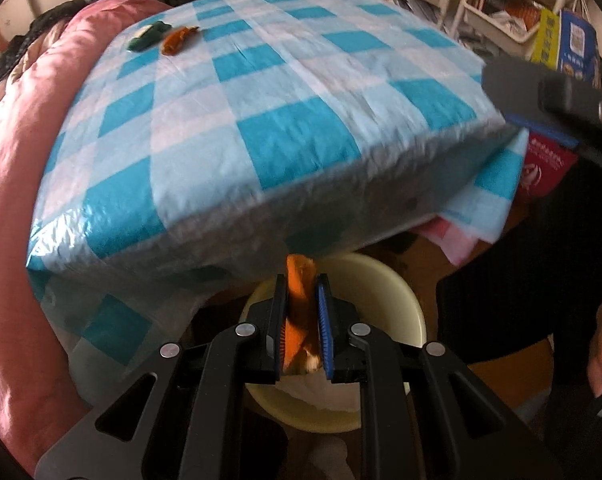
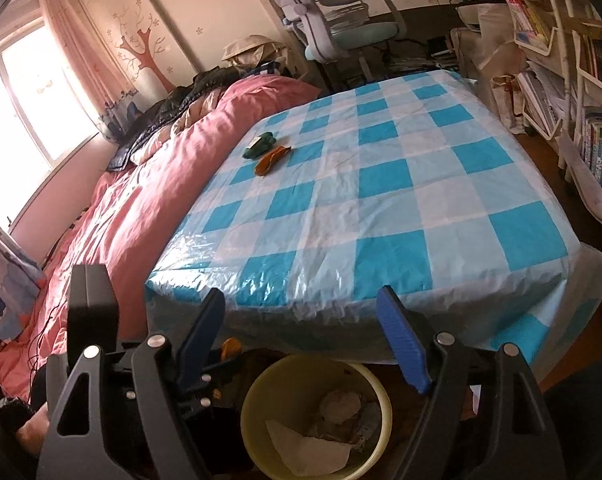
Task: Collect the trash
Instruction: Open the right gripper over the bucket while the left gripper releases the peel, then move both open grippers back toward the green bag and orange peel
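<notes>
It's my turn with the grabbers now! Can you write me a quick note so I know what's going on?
Left gripper: jaws shut on an orange wrapper, held above the yellow bin.
Right gripper: jaws open, nothing between them, also near the bin.
Still on the checked tablecloth: a green wrapper and another orange piece, lying side by side at the far left.
Done: paper trash is already in the bin.
Left: drop the held wrapper in, then fetch the two pieces on the cloth.
</notes>
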`<state>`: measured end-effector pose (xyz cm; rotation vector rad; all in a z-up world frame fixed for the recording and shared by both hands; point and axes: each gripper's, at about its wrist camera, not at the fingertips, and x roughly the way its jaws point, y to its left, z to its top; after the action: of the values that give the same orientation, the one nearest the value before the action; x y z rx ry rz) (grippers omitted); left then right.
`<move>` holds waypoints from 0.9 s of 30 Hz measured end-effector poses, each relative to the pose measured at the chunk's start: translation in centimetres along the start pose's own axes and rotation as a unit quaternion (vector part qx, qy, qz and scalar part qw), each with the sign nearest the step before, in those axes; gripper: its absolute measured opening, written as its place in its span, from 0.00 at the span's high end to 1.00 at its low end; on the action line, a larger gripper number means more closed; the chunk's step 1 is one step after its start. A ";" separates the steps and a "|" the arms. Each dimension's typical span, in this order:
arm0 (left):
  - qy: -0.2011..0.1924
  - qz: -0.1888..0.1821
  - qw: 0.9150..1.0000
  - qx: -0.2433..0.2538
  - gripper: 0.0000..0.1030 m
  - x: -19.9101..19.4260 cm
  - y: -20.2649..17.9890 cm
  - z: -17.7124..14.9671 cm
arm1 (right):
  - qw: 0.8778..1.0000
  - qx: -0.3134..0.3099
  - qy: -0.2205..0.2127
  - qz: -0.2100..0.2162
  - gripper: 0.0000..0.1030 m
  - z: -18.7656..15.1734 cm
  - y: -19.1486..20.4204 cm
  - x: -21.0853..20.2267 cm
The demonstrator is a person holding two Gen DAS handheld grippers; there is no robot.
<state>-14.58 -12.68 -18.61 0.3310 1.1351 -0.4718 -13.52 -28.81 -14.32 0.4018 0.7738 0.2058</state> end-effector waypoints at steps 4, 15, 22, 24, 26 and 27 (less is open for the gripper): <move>0.017 -0.001 1.000 0.011 0.86 0.6 -0.4 -0.3 | 1.000 0.002 -0.004 -0.002 0.25 0.1 -0.2 -0.2; 0.018 0.011 1.000 0.019 0.45 0.4 -0.9 -0.6 | 1.000 0.010 -0.009 -0.001 0.25 0.2 -0.6 -0.4; -0.086 0.046 0.994 -0.047 0.34 -3.8 2.0 0.7 | 0.998 0.034 -0.045 0.000 0.24 1.4 -1.4 -1.4; -0.124 0.057 0.986 -0.094 0.29 -5.3 3.8 1.0 | 0.999 0.028 -0.045 0.000 0.24 1.8 -1.2 -1.1; -0.163 0.069 0.973 -0.149 0.27 -6.8 6.0 1.4 | 0.999 0.019 -0.041 0.002 0.24 2.2 -0.7 -0.6; -0.173 0.072 0.969 -0.164 0.25 -7.2 6.7 1.6 | 0.999 0.012 -0.037 0.005 0.24 2.4 -0.3 -0.2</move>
<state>-12.35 -6.32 -11.26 0.0370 0.8225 -0.1972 -11.93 -29.87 -12.73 0.4334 0.7014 0.1892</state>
